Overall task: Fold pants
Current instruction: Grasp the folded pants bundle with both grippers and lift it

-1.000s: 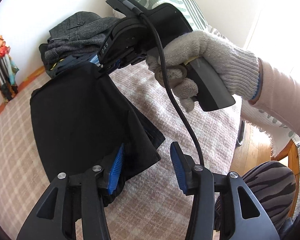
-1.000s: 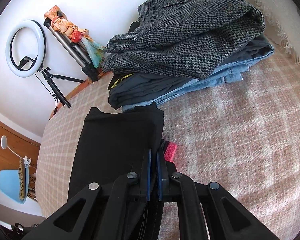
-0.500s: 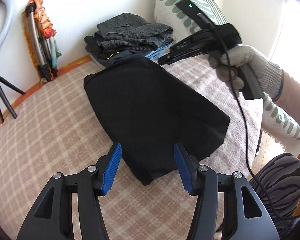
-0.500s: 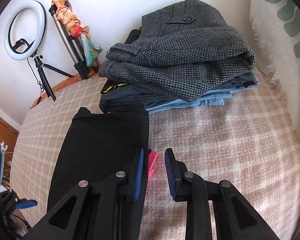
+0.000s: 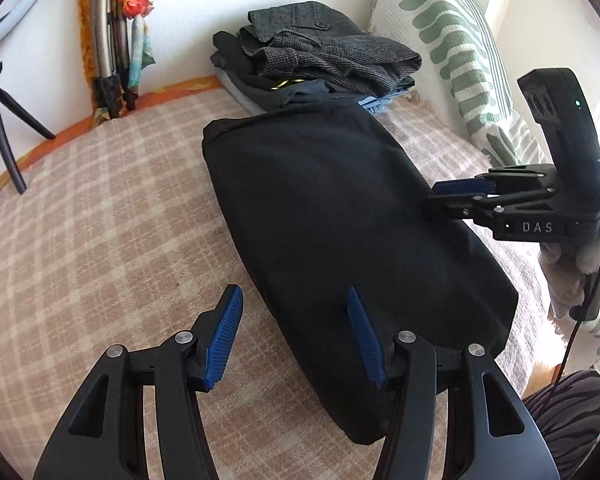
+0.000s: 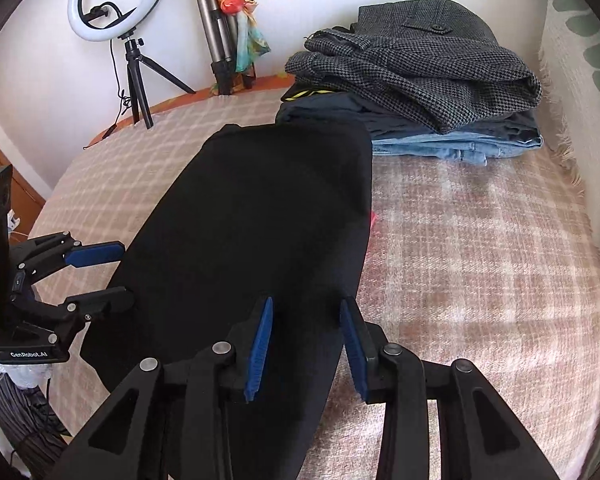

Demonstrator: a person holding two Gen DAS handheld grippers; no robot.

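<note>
The black pants lie folded in a long flat bundle on the plaid blanket; they also show in the right wrist view. My left gripper is open and empty, its fingers straddling the near left edge of the pants. My right gripper is open and empty over the pants' right edge. In the left wrist view the right gripper hovers at the pants' right side. In the right wrist view the left gripper sits at the pants' left side.
A stack of folded clothes, grey tweed on top, stands at the back against a green patterned pillow. A ring light on a tripod and a second stand are by the wall. A small pink bit peeks from under the pants.
My right gripper has let go of the pants and opened. Both grippers have pulled back toward the near end, and the pants now lie flat.
</note>
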